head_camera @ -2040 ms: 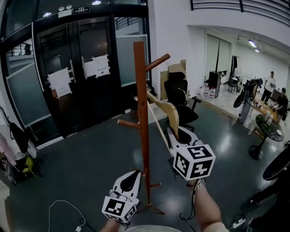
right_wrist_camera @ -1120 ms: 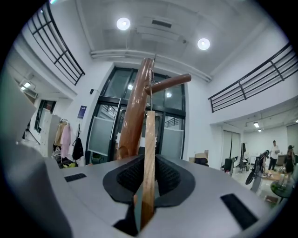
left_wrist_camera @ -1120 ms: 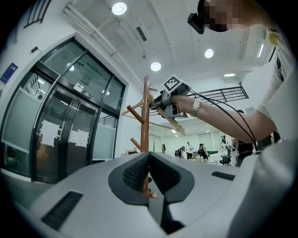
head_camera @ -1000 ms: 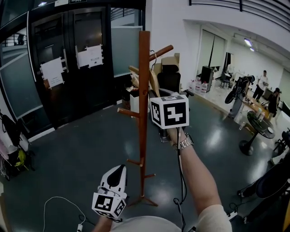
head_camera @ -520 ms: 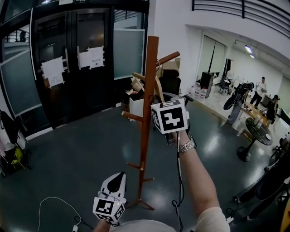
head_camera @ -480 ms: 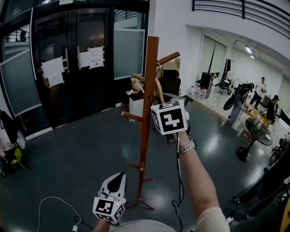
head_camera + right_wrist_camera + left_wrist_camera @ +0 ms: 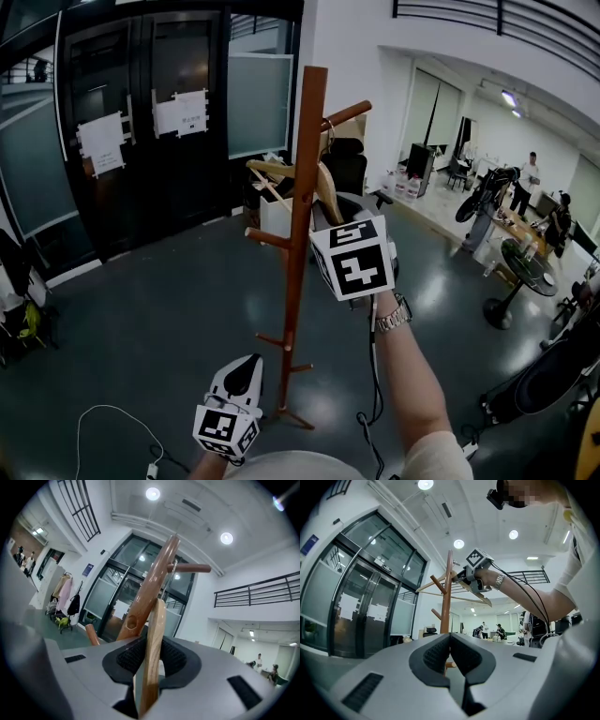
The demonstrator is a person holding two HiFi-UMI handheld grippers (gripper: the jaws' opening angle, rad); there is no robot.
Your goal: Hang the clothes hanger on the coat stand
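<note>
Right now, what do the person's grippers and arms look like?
Both the left gripper and right gripper have white-grey shells, black ribbed jaws, and a white cube with black square markers. A black cable trails from the right one. The right wrist wears a metal watch; the sleeve is short and pale.

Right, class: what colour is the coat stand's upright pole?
Reddish-brown wood. The coat stand shows best in the head view.
</note>
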